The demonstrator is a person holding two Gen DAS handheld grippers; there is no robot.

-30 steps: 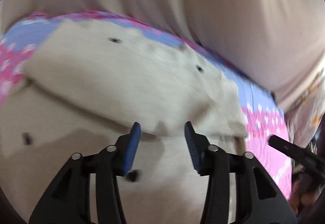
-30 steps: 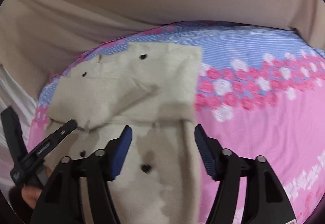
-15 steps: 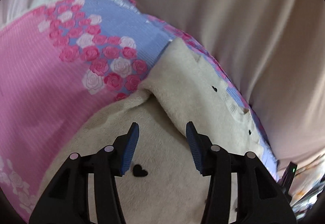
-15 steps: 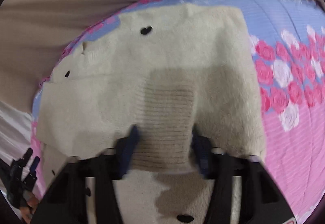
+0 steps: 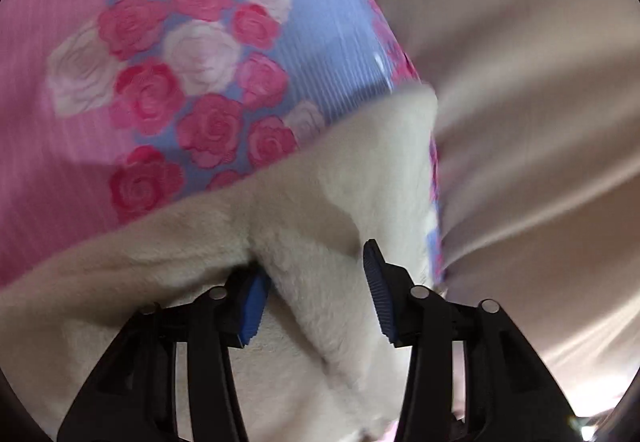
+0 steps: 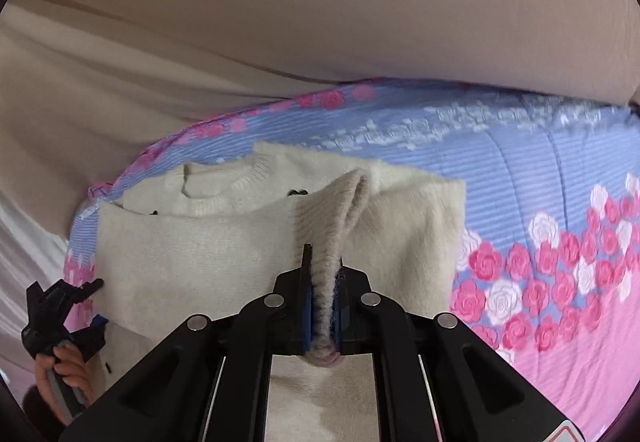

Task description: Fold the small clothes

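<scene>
Right gripper [image 6: 321,294] clenched on the ribbed cuff [image 6: 326,242] of the cream sweater [image 6: 200,242]; the rest lies flat ahead of its fingers on the rose-print blanket [image 6: 540,201]. Left gripper [image 5: 316,290] spread wide, a fuzzy sweater fold [image 5: 316,282] between its pads, not pinched.

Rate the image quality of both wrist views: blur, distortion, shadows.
Left wrist view: motion-smeared, the rose bedspread and cream sweater soft, a gripper shadow on the fleece. Right wrist view: sharper, the sweater's ribbed cuff crisp in the shut right gripper; fisheye bends the bed edge; dark vignette at both frames' corners.
</scene>
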